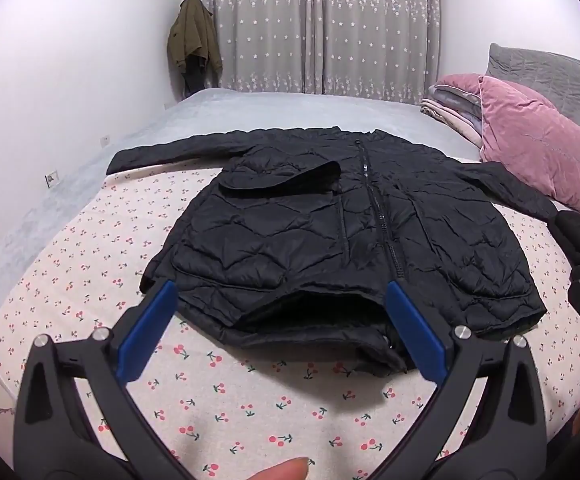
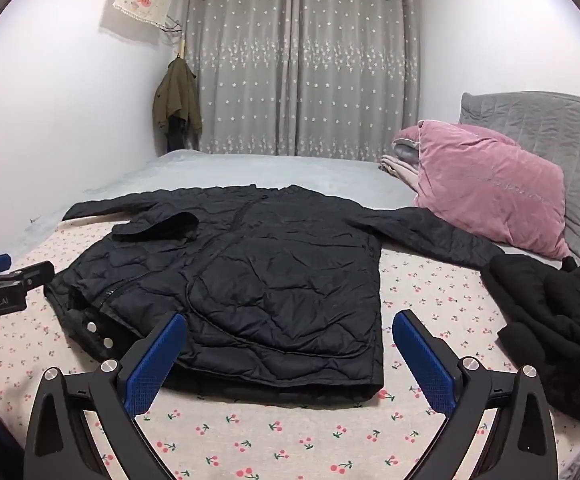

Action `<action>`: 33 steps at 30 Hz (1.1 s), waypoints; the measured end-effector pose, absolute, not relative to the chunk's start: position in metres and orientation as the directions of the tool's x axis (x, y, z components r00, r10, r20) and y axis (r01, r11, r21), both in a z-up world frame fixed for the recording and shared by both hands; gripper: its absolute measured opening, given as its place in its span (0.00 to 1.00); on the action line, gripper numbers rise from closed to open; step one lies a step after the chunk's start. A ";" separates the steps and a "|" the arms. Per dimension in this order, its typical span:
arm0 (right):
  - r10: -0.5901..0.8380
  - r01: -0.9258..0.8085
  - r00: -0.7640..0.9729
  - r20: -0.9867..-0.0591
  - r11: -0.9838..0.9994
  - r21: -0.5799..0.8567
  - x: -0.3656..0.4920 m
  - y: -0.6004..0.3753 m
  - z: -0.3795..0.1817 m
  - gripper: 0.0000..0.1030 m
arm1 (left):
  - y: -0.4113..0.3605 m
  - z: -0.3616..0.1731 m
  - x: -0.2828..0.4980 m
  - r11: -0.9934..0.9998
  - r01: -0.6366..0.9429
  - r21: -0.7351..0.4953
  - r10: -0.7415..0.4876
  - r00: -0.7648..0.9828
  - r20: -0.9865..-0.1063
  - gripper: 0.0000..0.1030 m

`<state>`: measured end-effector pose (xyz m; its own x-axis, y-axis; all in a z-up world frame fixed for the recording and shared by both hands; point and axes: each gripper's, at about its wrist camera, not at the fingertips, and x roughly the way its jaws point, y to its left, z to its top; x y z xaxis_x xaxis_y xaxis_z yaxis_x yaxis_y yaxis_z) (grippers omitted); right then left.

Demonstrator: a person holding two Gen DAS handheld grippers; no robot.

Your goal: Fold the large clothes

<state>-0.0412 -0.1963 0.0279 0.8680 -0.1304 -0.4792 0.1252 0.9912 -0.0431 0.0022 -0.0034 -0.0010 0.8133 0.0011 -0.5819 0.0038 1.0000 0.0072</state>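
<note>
Across the middle of the bed lay the jacket, front side up on the cherry-print sheet. It was black, quilted in wavy stitched lines and creased all over, with a zipper running up its front. Both sleeves stretched out flat toward the bed's two sides, and a dark flap of the collar was folded over the chest. Its hem lay toward the bed's near edge, the left front panel lifted a little so the dark lining gaped; two metal snaps showed on that placket.

My left gripper hovered just above the hem with its blue pads spread wide, gripping nothing. My right gripper stood the same, fingers apart over the hem's right corner, clamped on nothing.

Near the right edge of the bed sat a heap of black clothing, touching the cuff of the jacket's sleeve. Toward the far right corner a pink pillow leaned on the grey headboard, folded blankets beside it. I saw no containers.
</note>
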 end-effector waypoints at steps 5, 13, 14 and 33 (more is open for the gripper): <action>-0.145 0.136 0.869 -0.472 0.989 -0.053 -0.046 -0.198 0.026 1.00 | -0.001 -0.004 0.002 1.000 0.001 0.017 0.009 0.816 -0.578 1.00; -0.166 0.158 0.861 -0.481 0.986 -0.056 -0.043 -0.202 0.026 1.00 | -0.001 -0.006 0.005 1.000 0.004 0.015 0.006 0.814 -0.580 1.00; -0.165 0.158 0.860 -0.483 0.986 -0.055 -0.043 -0.202 0.026 1.00 | -0.002 -0.006 0.004 1.000 0.002 0.018 0.009 0.813 -0.581 1.00; -0.207 0.185 0.789 -0.579 0.978 -0.098 -0.036 -0.202 0.023 1.00 | 0.026 -0.006 0.016 0.993 -0.035 -0.112 -0.034 0.828 -0.560 1.00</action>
